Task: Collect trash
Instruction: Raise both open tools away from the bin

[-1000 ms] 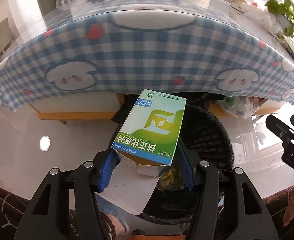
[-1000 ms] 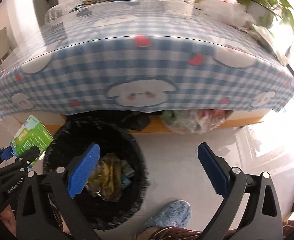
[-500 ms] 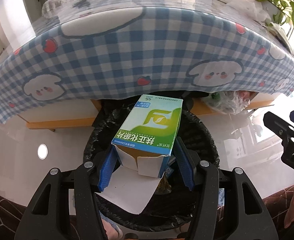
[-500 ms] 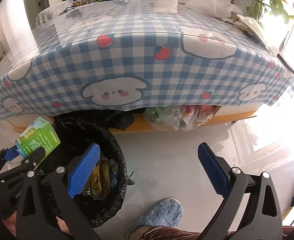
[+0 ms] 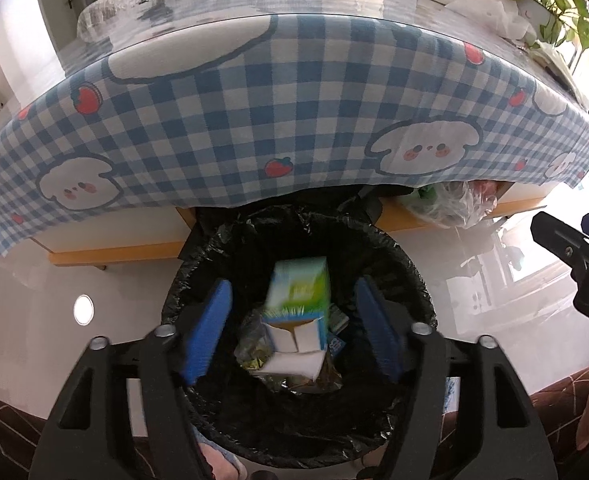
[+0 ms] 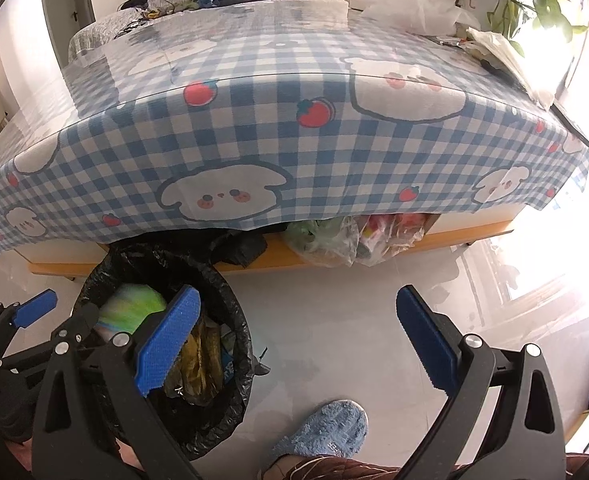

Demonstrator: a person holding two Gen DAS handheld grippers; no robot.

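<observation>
Left wrist view: the left gripper (image 5: 292, 330) is hanging right over the bin (image 5: 404, 256) with its blue pads spread wide, gripping nothing; the box (image 5: 298, 292) is sitting blurred between the pads but touching neither, inside the bin's rim and above the wrappers (image 5: 254, 350) down in the bin; the bin is tucking partly under the checked tablecloth (image 5: 254, 120); a clear bag (image 5: 454, 204) is poking out from under the cloth, right of the bin; the right gripper's tip is showing far right of the bin.

Right wrist view: the right gripper (image 6: 298, 340) is hovering over bare floor (image 6: 334, 300) right of the bin (image 6: 238, 320), jaws gaping, empty; the box (image 6: 134, 306) is looking like a green smear within the bin's mouth; the left gripper (image 6: 54, 312) is sitting over the bin's left edge; a blue slipper (image 6: 322, 432) is sitting on the floor right of the bin.
</observation>
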